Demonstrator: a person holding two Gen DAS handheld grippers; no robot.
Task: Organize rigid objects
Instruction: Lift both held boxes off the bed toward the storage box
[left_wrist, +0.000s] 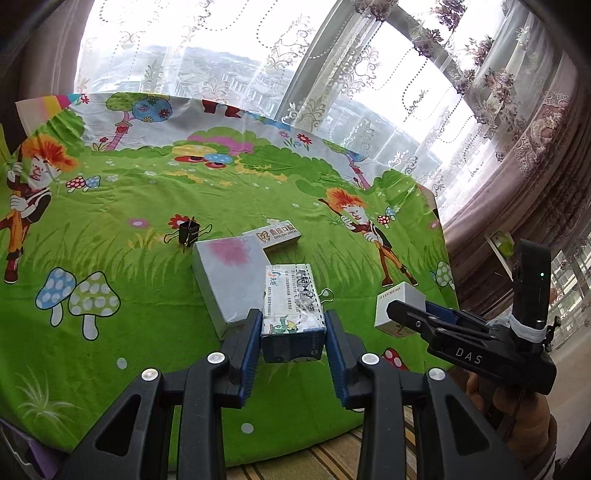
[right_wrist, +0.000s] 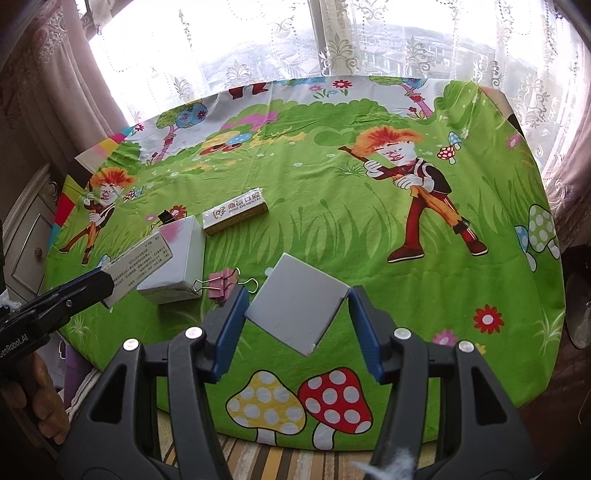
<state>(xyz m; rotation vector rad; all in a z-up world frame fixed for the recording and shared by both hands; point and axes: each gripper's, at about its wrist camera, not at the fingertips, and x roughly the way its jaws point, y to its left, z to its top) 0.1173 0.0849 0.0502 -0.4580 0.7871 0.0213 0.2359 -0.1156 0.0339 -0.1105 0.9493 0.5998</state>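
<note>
A printed carton (left_wrist: 291, 314) was clamped between the blue pads of the left gripper (left_wrist: 292, 334) at lower centre of the left wrist view, held above the near edge of a large grey box (left_wrist: 225, 280) that lay flat on the green cartoon tablecloth (left_wrist: 129, 221). In the right wrist view, a small white box (right_wrist: 301, 301) was gripped corner to corner by the right gripper (right_wrist: 297, 317) at lower centre, clear of the cloth and tilted. Just behind the grey box a gold-and-white dental box (right_wrist: 236, 212) lay flat, touching or nearly touching it — the beginning of a group, it was judged. A black binder clip (left_wrist: 189, 232) stood at the grey box's upper-left corner in the left wrist view, and a pink binder clip (right_wrist: 223, 282) lay beside its lower right corner in the right wrist view, mostly hidden in the other. The sorting was judged to be around midway: two boxes were set down together, two were in the air and not yet placed, and both clips appeared untouched. Where the carried boxes were meant to go could not be told — beside or on the grey box seemed likely.
</note>
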